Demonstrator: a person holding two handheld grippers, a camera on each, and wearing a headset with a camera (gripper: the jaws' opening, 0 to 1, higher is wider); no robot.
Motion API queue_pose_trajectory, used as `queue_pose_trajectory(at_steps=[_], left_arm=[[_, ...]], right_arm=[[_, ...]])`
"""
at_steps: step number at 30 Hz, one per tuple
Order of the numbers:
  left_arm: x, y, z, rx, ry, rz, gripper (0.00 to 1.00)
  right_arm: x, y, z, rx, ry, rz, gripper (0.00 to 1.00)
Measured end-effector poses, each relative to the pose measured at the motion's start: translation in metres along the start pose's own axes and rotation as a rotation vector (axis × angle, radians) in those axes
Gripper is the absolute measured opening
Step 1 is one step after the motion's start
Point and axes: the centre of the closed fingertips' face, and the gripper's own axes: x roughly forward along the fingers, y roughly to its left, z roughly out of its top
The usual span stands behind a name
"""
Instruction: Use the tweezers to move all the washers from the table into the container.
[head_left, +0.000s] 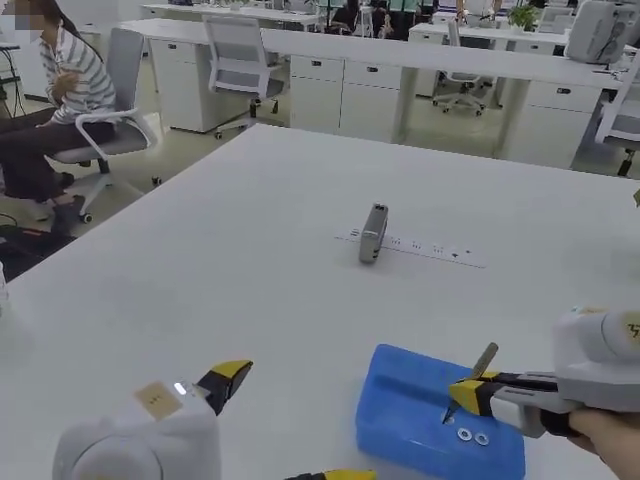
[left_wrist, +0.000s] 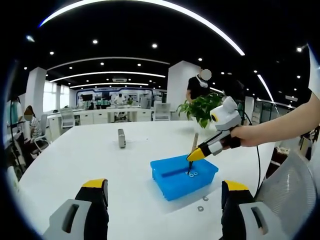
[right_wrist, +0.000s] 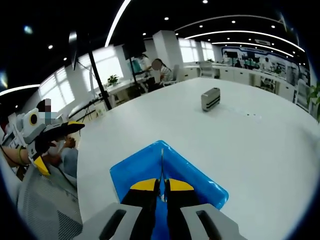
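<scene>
Nearest, carrying the left tool (left_wrist: 164, 186) with jaws spread wide and nothing between them, low over the near part of the desk (head_left: 250, 250). Just beyond, finding two loose washers (left_wrist: 205, 199) lying flat on the desk, close to each other and near the outside wall of the blue container (head_left: 400, 400). Judging them light, thin, hard and slick: likely to skate on the smooth desk if nudged, and to flip out of the tips if pinched off-centre. Best to take each across the ring, one tip through the hole and one outside the rim, with a gentle, steady squeeze and a straight lift. Further on, holding the right tool (right_wrist: 161, 185) closed on the tweezers (head_left: 484, 360), gripped along the shaft, tips pointing down into the container just above two washers (head_left: 465, 434) already lying on its floor. Cannot tell whether the tips touch the floor or carry a washer. Farthest, noting a small grey box (head_left: 373, 232) standing well apart near the middle of the desk, clear of the work.
</scene>
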Motion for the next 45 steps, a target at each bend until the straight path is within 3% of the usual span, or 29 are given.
queue_pose_trajectory(at_steps=[12,36,45], left_arm=[[0.0,0.0,0.0,-0.001,0.002,0.0,0.96],[0.0,0.0,-0.002,0.001,0.012,-0.002,0.96],[0.001,-0.001,-0.002,-0.002,0.011,-0.004,0.96]], right_arm=[[0.004,-0.005,-0.004,0.005,0.014,-0.014,0.03],[0.015,0.0,-0.013,-0.043,0.045,-0.013,0.03],[0.014,0.0,-0.012,-0.038,0.036,-0.018,0.04]])
